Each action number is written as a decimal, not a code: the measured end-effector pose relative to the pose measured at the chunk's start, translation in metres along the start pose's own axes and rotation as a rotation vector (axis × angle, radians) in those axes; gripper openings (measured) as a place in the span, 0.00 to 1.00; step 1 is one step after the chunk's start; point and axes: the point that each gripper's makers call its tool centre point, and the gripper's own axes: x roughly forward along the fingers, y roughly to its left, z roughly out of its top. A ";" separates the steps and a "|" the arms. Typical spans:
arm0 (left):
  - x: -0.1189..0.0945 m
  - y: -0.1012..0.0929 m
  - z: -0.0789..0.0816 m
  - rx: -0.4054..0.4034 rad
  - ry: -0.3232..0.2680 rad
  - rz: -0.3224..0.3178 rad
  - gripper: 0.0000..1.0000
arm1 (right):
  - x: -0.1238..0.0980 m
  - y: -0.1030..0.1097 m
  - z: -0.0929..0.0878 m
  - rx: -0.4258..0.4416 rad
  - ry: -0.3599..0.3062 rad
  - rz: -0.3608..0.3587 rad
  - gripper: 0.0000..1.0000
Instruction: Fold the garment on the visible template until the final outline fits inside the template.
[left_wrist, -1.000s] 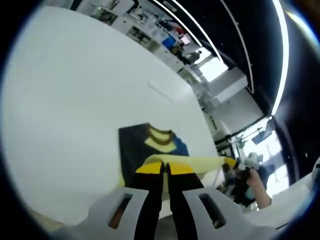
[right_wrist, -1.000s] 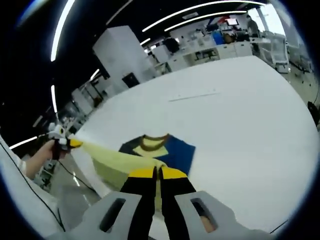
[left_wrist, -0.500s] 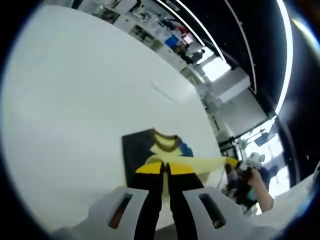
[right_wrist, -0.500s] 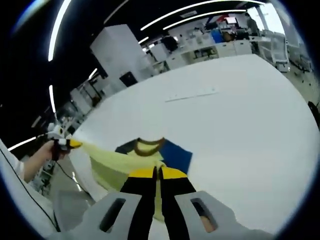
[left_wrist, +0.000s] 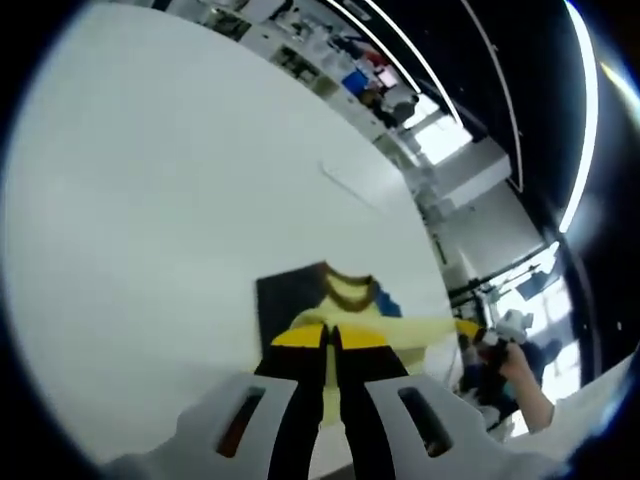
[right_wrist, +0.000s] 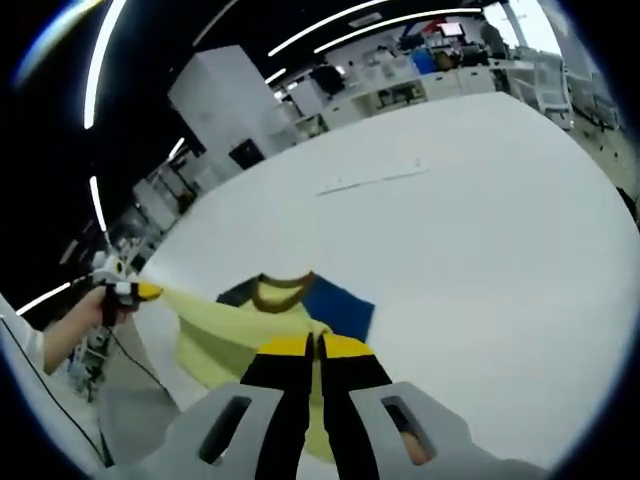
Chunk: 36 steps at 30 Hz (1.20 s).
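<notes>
Since a second ago I have lifted the garment (right_wrist: 235, 325) higher, so more pale yellow cloth hangs over the dark blue template (right_wrist: 335, 305) on the white counter (right_wrist: 480, 200). Its long axis runs taut between my hands, both equally near. The left gripper (left_wrist: 330, 337) and right gripper (right_wrist: 313, 347) are each clamped on a yellow edge, brown collar facing away.

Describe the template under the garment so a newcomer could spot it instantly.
On the big white table, look just beyond the right gripper, where the pale yellow garment with a brown collar hangs stretched. The template is the flat dark blue rectangle lying under it, the table's one dark patch.
</notes>
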 end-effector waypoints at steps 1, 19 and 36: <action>0.001 0.001 0.000 -0.002 0.001 0.002 0.00 | 0.001 -0.001 0.000 -0.001 0.003 0.000 0.03; 0.041 0.035 0.003 -0.045 0.061 0.044 0.00 | 0.043 -0.033 -0.002 0.000 0.066 -0.022 0.03; 0.069 0.068 -0.002 -0.059 0.124 0.089 0.00 | 0.075 -0.060 -0.017 -0.046 0.139 -0.047 0.03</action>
